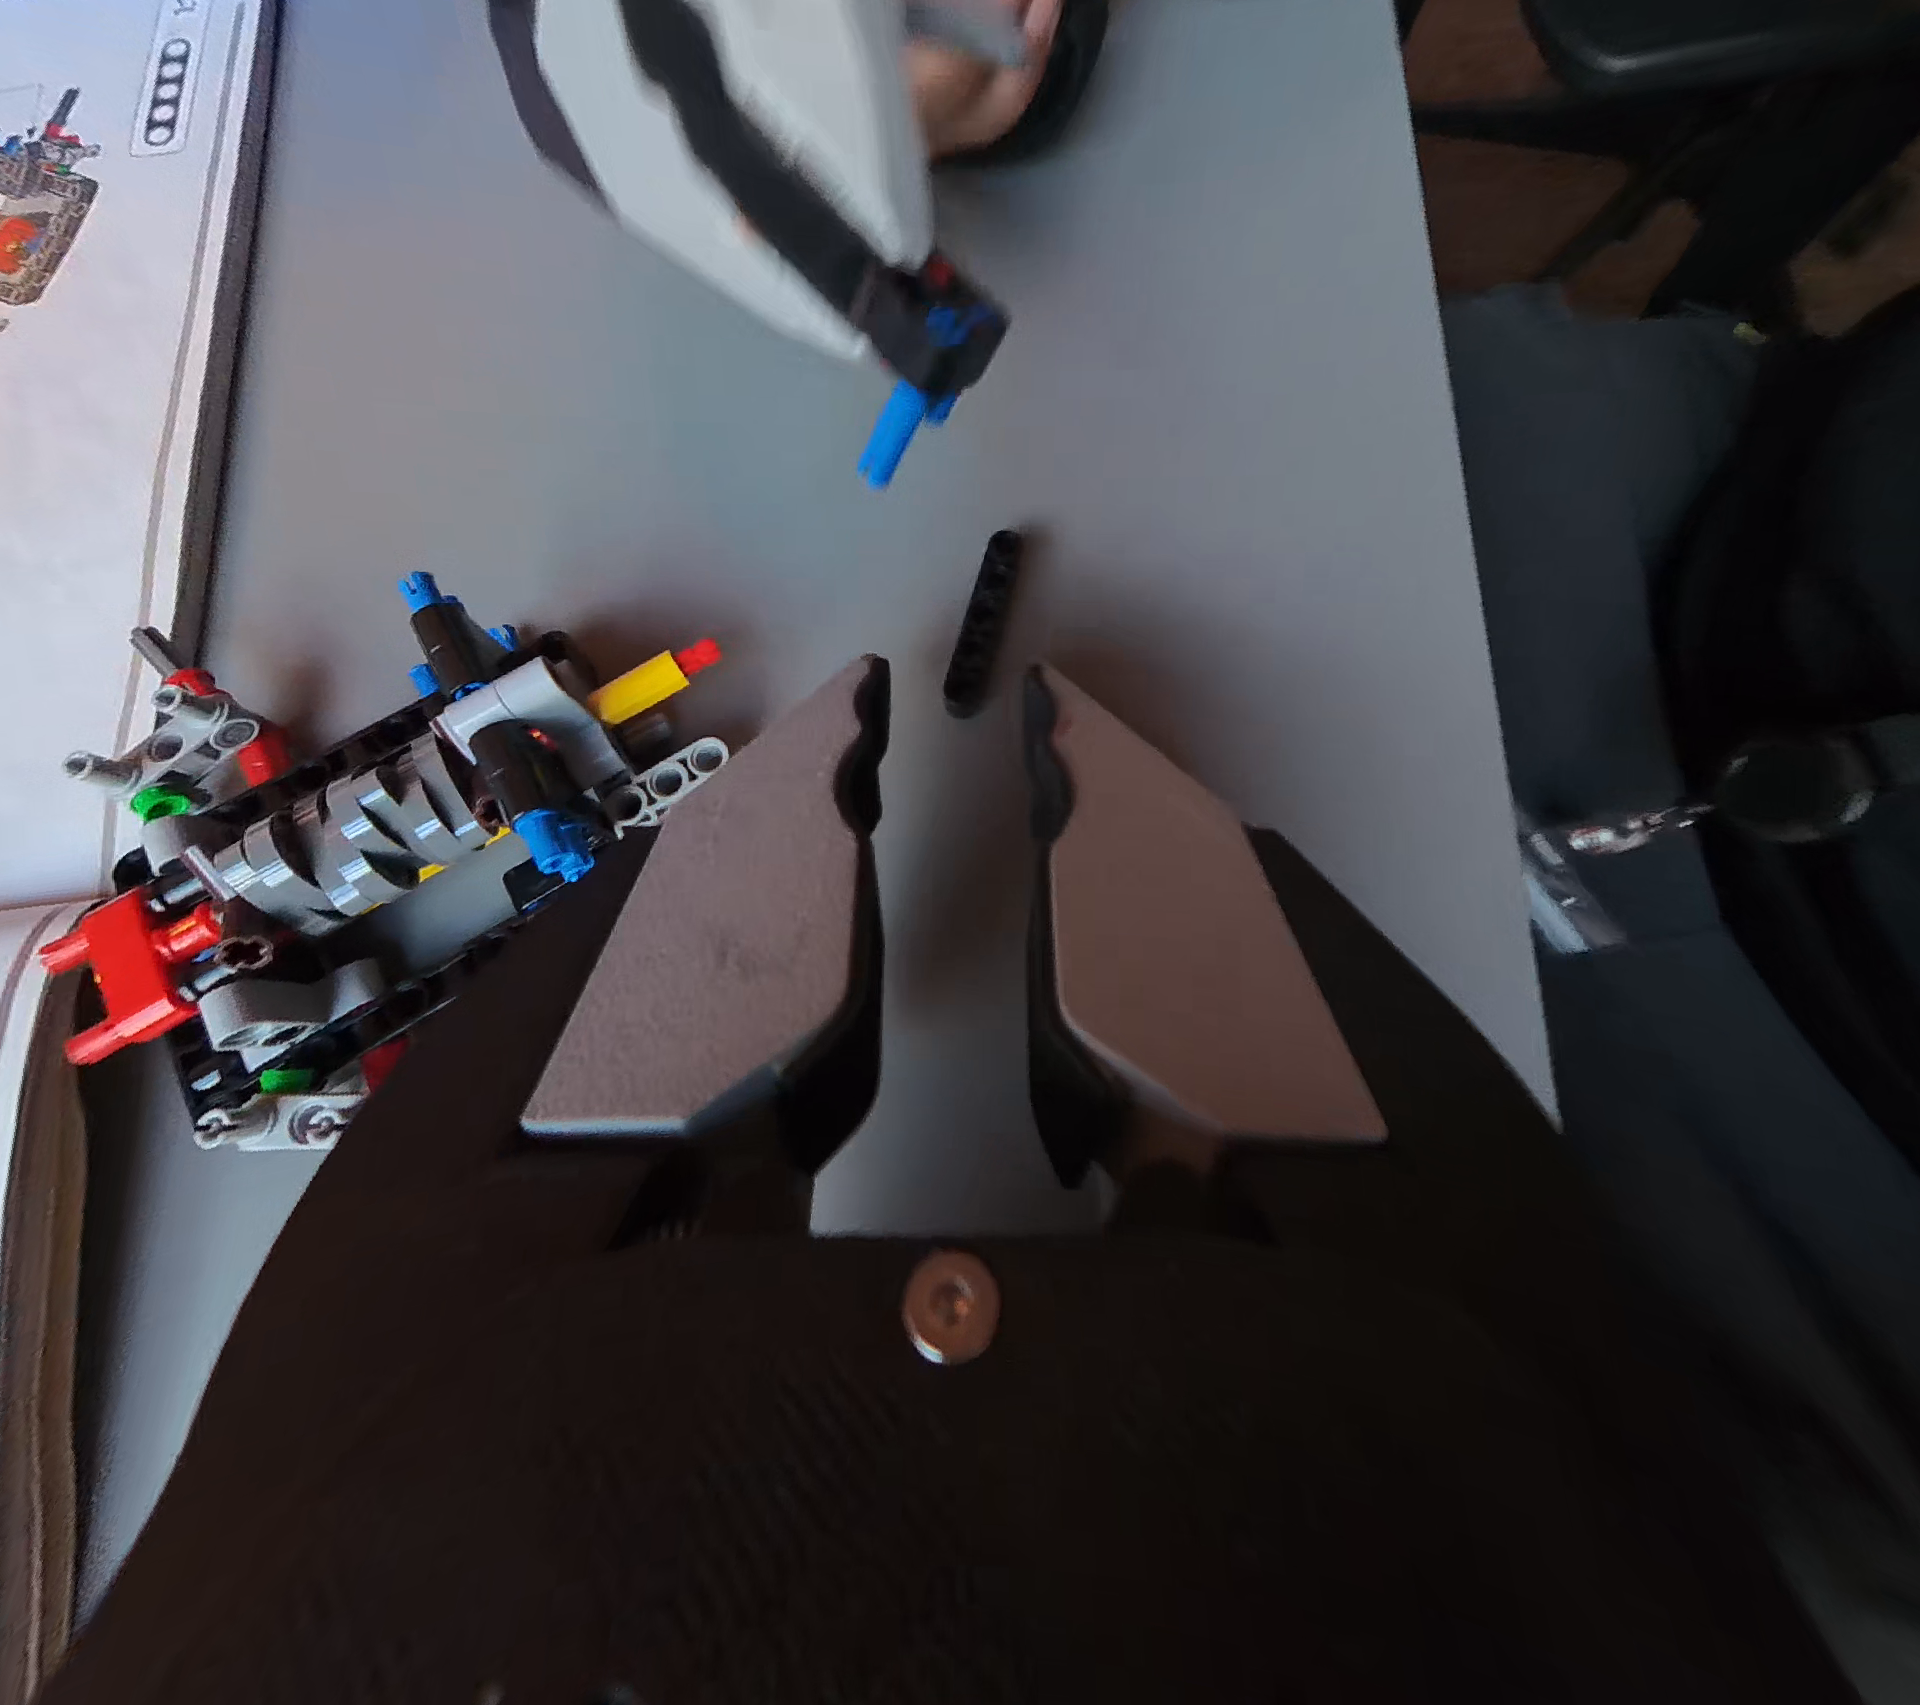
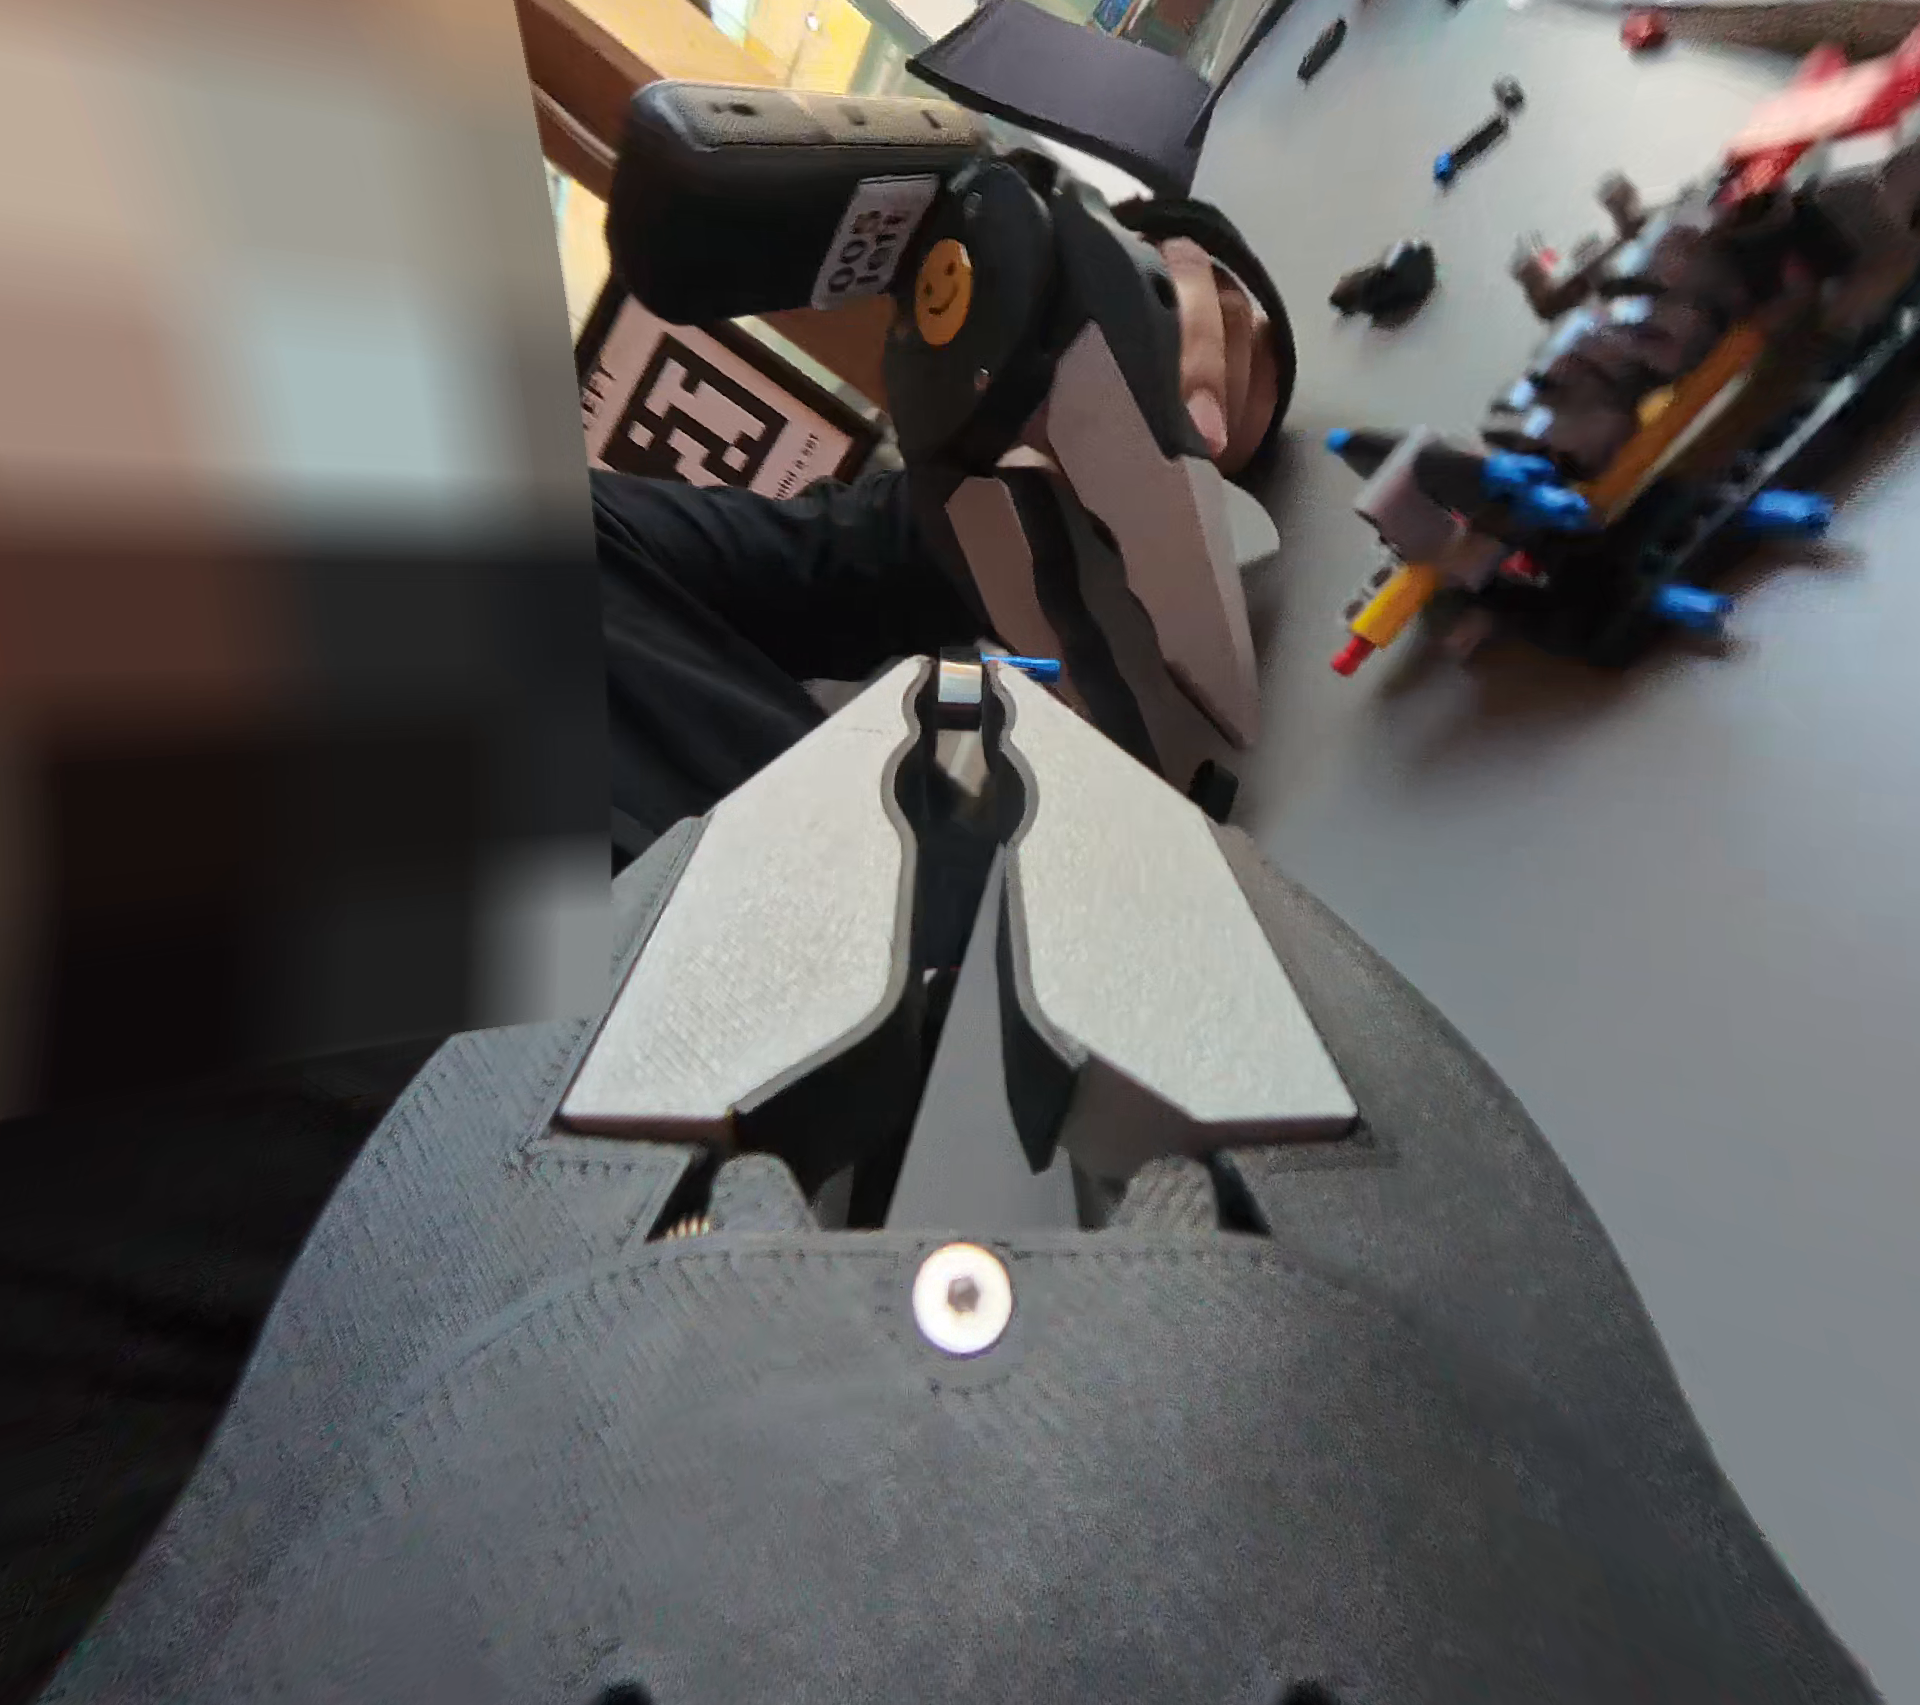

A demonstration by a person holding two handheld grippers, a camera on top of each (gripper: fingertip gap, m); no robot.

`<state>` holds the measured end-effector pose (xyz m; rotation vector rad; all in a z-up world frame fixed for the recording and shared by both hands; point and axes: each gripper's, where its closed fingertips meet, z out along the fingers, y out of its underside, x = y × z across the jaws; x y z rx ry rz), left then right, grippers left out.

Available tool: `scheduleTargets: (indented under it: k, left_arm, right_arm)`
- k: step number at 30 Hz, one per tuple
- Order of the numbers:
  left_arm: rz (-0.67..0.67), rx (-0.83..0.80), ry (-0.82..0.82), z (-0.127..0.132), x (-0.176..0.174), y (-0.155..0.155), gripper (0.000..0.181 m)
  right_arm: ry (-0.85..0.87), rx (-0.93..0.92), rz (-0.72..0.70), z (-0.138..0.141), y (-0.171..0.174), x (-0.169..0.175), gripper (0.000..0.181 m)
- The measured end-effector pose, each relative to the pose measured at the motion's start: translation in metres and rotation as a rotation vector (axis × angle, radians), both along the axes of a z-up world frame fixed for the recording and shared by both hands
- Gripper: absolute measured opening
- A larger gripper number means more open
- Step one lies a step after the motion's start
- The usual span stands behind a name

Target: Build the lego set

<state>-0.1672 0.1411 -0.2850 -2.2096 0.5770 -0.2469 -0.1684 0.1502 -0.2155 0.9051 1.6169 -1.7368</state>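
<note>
A part-built lego model [image 1: 364, 834] of black, grey, red, blue and yellow pieces lies on the grey table [image 1: 1195, 429], left of my left gripper [image 1: 956, 684]. That gripper is open and empty. A thin black beam [image 1: 982, 621] lies just beyond its fingertips. My right gripper [image 1: 935, 336] comes in from above, shut on a small black piece with blue pins [image 1: 904, 419], held above the table. In the right wrist view my right gripper [image 2: 961, 679] pinches that piece [image 2: 958, 687], with a blue pin [image 2: 1023, 668] sticking out. The left gripper [image 2: 1174, 699] and the model [image 2: 1610, 492] lie beyond.
An open instruction booklet [image 1: 114, 367] lies at the table's left, partly under the model. Loose dark pieces [image 2: 1387, 273] lie on the table beyond the model. The table edge [image 1: 1475, 616] runs close on the right of the left wrist view, with a chair and floor past it. Spacing between my two grippers at the tips: around 7 centimetres.
</note>
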Motion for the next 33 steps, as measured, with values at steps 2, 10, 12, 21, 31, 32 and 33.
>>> scheduleTargets:
  k: [2,10,12,21,31,32,33]
  left_arm:
    - [0.015,-0.006,0.029,-0.003,-0.001,0.000,0.023]
    - [0.163,-0.045,-0.193,0.007,-0.002,-0.026,0.018]
    - [0.179,-0.024,-0.351,0.020,0.004,-0.029,0.022]
    - [0.120,0.017,-0.673,0.046,0.009,-0.034,0.019]
    - [0.164,-0.067,-0.635,0.031,0.002,-0.031,0.001]
    - [0.168,-0.073,-0.621,0.029,0.002,-0.030,0.001]
    - [0.171,-0.076,-0.604,0.028,0.001,-0.030,0.001]
  right_arm:
    - [0.177,0.073,-0.086,0.006,-0.001,-0.002,0.005]
    - [1.072,0.954,-0.331,-0.018,-0.022,0.001,0.006]
    - [1.280,1.122,-0.353,-0.020,-0.029,0.001,0.005]
    - [1.749,1.421,-0.270,-0.036,-0.050,0.004,0.004]
    - [1.738,1.405,-0.221,-0.045,-0.057,0.004,0.005]
    - [1.731,1.409,-0.215,-0.047,-0.057,0.004,0.005]
    - [1.726,1.413,-0.210,-0.048,-0.056,0.004,0.005]
